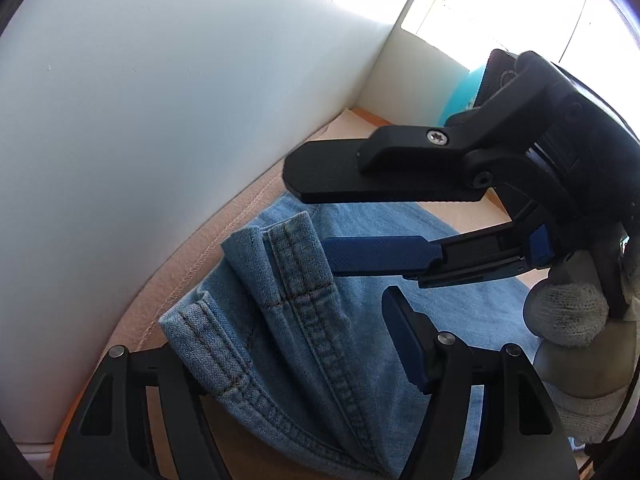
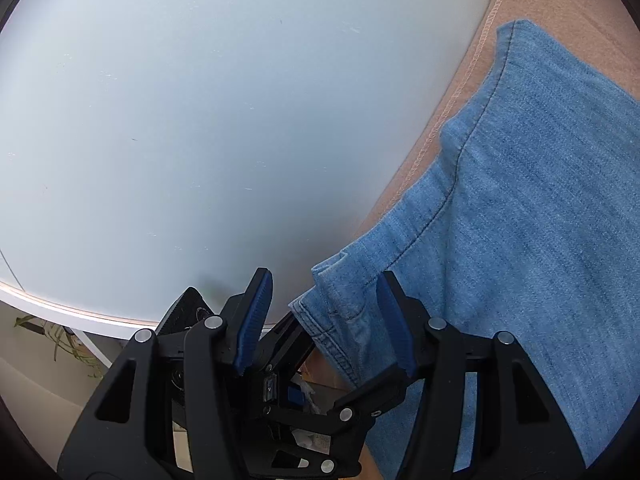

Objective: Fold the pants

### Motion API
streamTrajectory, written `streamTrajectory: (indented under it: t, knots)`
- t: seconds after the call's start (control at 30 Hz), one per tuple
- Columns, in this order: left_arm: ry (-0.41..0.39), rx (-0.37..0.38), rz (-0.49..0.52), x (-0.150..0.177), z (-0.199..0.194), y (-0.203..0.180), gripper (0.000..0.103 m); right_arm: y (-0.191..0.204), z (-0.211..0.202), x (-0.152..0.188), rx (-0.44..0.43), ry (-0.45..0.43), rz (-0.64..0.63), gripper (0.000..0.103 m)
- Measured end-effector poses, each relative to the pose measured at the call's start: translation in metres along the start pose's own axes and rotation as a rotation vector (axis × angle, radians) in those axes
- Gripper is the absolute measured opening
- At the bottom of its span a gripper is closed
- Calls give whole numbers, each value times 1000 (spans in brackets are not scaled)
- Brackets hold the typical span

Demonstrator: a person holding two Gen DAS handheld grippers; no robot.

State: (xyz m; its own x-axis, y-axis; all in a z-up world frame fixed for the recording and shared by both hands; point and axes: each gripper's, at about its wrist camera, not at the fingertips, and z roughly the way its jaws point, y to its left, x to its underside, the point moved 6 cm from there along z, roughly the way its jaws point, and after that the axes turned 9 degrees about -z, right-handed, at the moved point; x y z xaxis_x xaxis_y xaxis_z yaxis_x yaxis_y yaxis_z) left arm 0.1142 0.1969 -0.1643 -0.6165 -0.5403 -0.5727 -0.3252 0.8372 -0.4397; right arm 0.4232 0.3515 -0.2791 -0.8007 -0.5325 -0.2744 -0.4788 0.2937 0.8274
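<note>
Table w/ a peach cloth over it, pushed against a white wall. Nearest: L gripper w/ jaws apart, released. The pants have their bunched leg hems standing loose between the jaws, not pinched. The hems sit at the near table edge by the wall; the rest of the denim runs flat along the wall-side edge toward the far corner.

Just past it is the R gripper, also open. A hem corner pokes between its pads but neither pad presses on it. A gloved hand carries it.

Risks, my read:
- Nothing is gripped, so the stood-up hems could slump or fan apart and the layers go out of line.
- Closing now may catch only 1–2 layers of the stack, so the fold would drag crooked.
- Both grippers are crowded on the same hem and could knock each other.
- A low bite could pull the peach cloth up too.

Materials: light-blue denim w/ a diagonal weave and thick double-stitched hems in tan thread, stiff enough to ridge. The peach cloth is soft w/ an overlocked edge. Pads are ribbed blue rubber on black plastic fingers. The glove is grey knit.
</note>
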Motion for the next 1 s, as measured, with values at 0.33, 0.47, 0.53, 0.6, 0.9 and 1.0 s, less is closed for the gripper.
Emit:
streamTrajectory:
  t: [0.33,0.47,0.53,0.6,0.9,1.0]
  knots:
    - [-109,56,146,-2,-26,-14,20,-3,-51,-13,392,-39,-142,58]
    - [-135,84,241,15,-41,-36,15,2,-50,-25,471,-23,-156,58]
    - [-148,89,286,23,-47,-46,15,2,-35,-36,501,-13,-145,58]
    - [-147,97,324,30,-48,-53,14,-2,-22,-45,538,14,-141,60]
    - [-101,137,323,37,-35,-61,13,-12,18,-54,690,114,-195,60]
    - [-97,168,304,35,-39,-59,13,-12,23,-50,715,119,-198,37]
